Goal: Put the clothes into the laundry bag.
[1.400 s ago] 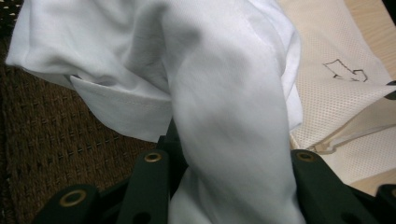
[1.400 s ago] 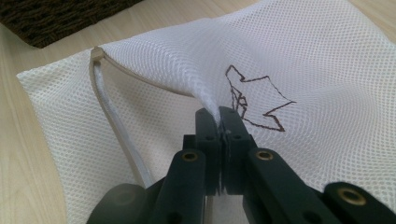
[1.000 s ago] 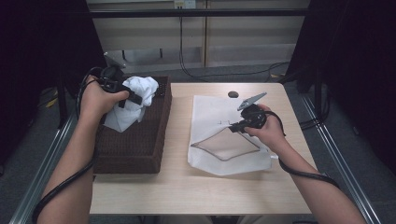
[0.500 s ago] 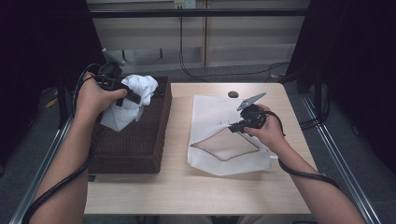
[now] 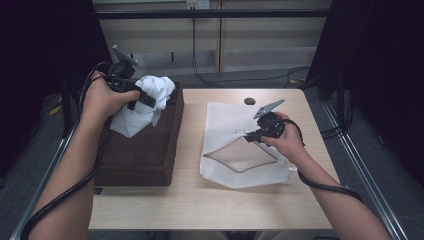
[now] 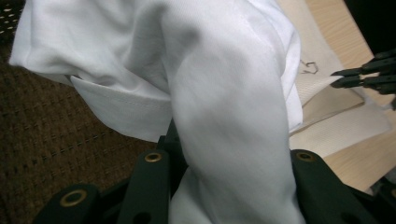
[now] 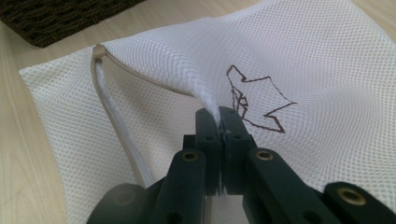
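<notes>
Light wooden table point(image 5: 200, 200) held a dark brown woven rectangular basket point(image 5: 145, 145) at 9 o'clock and a flat white mesh laundry bag point(image 5: 235, 145) at centre-right, its mouth a pale-edged diamond opening. Crumpled white cotton garment point(image 5: 145, 102) hung above the basket's far end, clamped in the left gripper point(image 5: 131, 90); jaws sat part closed with a thick fold of cloth between them, seen close in the left gripper view point(image 6: 224, 116). Right gripper point(image 7: 219, 119) jaws were pinched together on the bag's upper mesh layer, tenting it up at 3 o'clock of the opening.

Risks, judged: loose garment tail could catch the basket rim or drape short of the mouth; thin mesh pinch could slip and let the opening collapse.

Writing: none readable, only a brown hand-drawn arrow-like mark point(image 7: 254, 100) on the mesh, no brand seen
</notes>
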### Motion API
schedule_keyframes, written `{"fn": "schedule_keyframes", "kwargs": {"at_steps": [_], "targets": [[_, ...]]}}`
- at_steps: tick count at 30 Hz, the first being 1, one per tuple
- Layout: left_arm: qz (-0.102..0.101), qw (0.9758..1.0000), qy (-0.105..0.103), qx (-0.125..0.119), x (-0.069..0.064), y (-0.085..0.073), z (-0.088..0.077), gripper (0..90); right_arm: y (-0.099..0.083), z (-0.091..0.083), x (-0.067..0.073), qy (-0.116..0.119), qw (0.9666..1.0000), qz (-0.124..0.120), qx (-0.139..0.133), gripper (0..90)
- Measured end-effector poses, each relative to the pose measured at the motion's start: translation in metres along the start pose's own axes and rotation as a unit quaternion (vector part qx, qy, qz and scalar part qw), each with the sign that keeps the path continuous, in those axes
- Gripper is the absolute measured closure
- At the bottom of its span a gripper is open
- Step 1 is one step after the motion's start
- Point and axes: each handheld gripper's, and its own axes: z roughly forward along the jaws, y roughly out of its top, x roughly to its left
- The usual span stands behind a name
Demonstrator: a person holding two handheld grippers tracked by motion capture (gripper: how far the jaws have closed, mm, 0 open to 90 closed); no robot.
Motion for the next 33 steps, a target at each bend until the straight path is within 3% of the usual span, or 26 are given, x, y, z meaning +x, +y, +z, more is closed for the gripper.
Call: {"fn": "schedule_keyframes", "kwargs": {"at_steps": [1, 7, 10, 17, 33], "targets": [[-0.007, 1.0, -0.004, -0.004, -0.002, 0.0, 0.0, 65.2, 0.0, 0.0, 0.0, 0.0, 1.0, 0.0, 0.0, 88.4], [0.014, 0.9999, -0.006, 0.003, -0.011, 0.003, -0.006, 65.2, -0.001, 0.0, 0.0, 0.001, 1.0, 0.0, 0.001, 88.4], [0.01, 0.9998, -0.015, -0.003, -0.015, 0.004, -0.007, 65.2, -0.001, 0.001, 0.001, 0.0, 1.0, 0.003, 0.001, 88.4], [0.033, 0.9989, -0.034, 0.009, -0.023, 0.005, -0.008, 65.2, -0.001, 0.001, 0.001, 0.0, 1.0, 0.001, 0.002, 88.4], [0.047, 0.9982, -0.038, 0.003, -0.043, 0.019, -0.022, 65.1, -0.001, 0.004, 0.0, -0.002, 1.0, 0.002, 0.004, 88.4]]}}
